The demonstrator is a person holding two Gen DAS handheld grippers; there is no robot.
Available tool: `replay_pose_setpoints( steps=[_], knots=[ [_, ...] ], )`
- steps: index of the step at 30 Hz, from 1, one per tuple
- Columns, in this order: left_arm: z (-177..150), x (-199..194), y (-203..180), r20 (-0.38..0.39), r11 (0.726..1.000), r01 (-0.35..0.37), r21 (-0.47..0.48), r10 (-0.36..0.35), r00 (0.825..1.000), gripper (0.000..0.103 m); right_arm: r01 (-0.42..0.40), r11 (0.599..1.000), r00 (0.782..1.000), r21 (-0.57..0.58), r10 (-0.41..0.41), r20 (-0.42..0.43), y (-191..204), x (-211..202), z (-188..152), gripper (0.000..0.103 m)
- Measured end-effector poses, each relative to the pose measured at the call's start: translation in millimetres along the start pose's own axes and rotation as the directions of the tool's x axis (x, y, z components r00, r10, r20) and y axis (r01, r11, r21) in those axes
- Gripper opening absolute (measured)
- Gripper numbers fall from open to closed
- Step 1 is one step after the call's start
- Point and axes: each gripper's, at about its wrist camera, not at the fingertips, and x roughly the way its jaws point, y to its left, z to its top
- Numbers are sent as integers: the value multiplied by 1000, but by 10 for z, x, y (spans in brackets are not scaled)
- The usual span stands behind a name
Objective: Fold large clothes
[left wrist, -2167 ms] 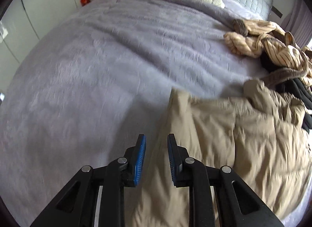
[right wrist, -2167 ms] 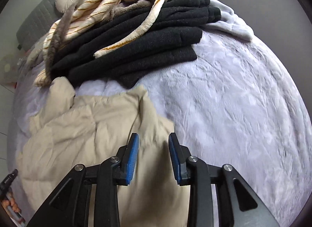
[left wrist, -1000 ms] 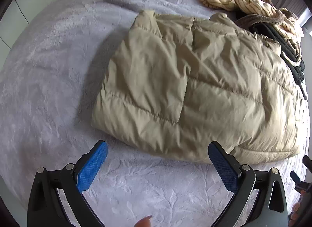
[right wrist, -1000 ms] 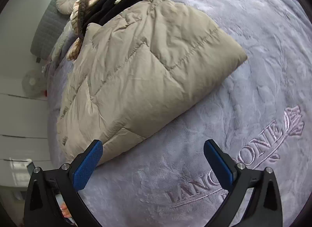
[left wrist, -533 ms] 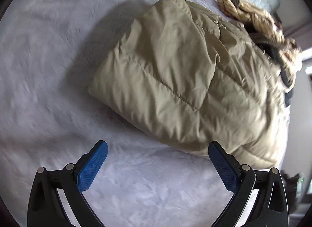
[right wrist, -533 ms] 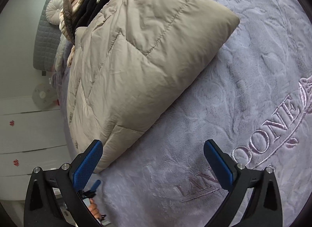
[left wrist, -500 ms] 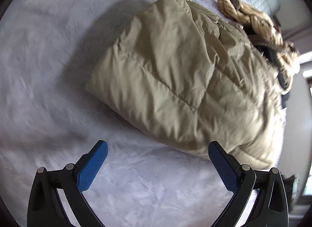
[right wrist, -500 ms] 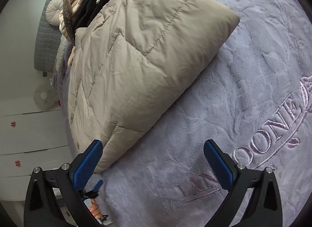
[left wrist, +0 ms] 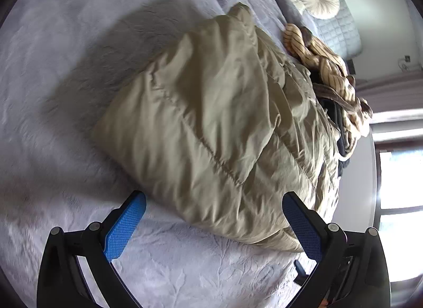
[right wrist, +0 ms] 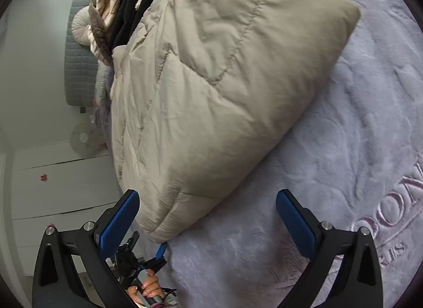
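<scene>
Left wrist view: left gripper (left wrist: 214,224) spread wide, blue pads (left wrist: 124,226) empty, hovering over the lavender embossed blanket (left wrist: 53,75). Folded beige puffer jacket (left wrist: 216,128) at centre, lying on the blanket, near corner reaching down between the two fingers without touching either pad. Striped cream knit garment (left wrist: 325,64) at 2 o'clock, heaped beyond the jacket's far edge, dark clothing (left wrist: 341,133) beneath it at 3 o'clock. Round cream cushion (left wrist: 317,1) at 1 o'clock against the grey quilted headboard (left wrist: 341,32). Bright window (left wrist: 399,175) at 3 to 4 o'clock.

Right wrist view: right gripper (right wrist: 207,222) likewise spread wide, nothing between the pads (right wrist: 296,222). Same puffer jacket (right wrist: 211,83) filling the centre, folded into a thick quilted block; lower corner just beside the left-hand pad at 7 o'clock, contact not determinable. Blanket (right wrist: 357,136) at 3 to 5 o'clock, with embroidered lettering (right wrist: 388,202) at 4 o'clock. Pile of striped and black garments (right wrist: 124,1) at 11 o'clock, touching the jacket's far end. White cabinet doors (right wrist: 60,186) at 8 o'clock. Person's hand (right wrist: 148,288) gripping the other tool's handle at 6 to 7 o'clock.
</scene>
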Motion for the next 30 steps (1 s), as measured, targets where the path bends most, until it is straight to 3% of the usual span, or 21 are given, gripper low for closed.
replay_pose_setpoints(
  steps=[7, 11, 18, 19, 20, 21, 22, 23, 24, 25, 28, 30],
  knots=[
    [102, 291, -54, -29, 995, 94, 35, -93, 995, 103, -115, 993, 993, 5, 115, -36, -4, 274, 121, 103],
    [147, 468, -125, -12, 990, 138, 8, -138, 990, 103, -149, 989, 988, 14, 149, -36, -38, 459, 190, 103],
    [265, 666, -169, 57, 990, 121, -71, -117, 991, 103, -168, 986, 986, -21, 168, 3, 77, 604, 287, 103],
    [268, 658, -198, 67, 992, 103, -72, -98, 993, 96, -168, 986, 986, -14, 168, 8, 73, 606, 281, 103],
    [272, 651, -225, 71, 994, 94, -58, -90, 993, 70, -168, 986, 986, -6, 168, 12, 68, 597, 273, 103],
    [274, 653, -238, 64, 993, 105, -44, -103, 993, 55, -168, 986, 986, 6, 168, 14, 59, 578, 263, 100],
    [278, 648, -249, 52, 991, 132, -36, -130, 990, 37, -158, 987, 987, 26, 158, 15, 41, 555, 252, 84],
    [281, 620, -288, 58, 990, 140, -26, -138, 989, 28, -142, 989, 990, 46, 141, 9, 15, 549, 251, 70],
    [282, 588, -329, 62, 990, 142, -4, -141, 988, 24, -144, 987, 989, 64, 145, -2, -9, 547, 250, 51],
    [277, 537, -420, 70, 990, 134, 35, -136, 988, 21, -155, 985, 988, 73, 155, -1, -20, 530, 247, 41],
    [241, 388, -591, 95, 987, 132, 91, -141, 986, 18, -177, 983, 984, 42, 177, -3, 38, 426, 217, 30],
    [195, 271, -664, 112, 984, 144, 106, -155, 981, 18, -197, 980, 980, 24, 198, -11, 72, 332, 185, 27]
  ],
)
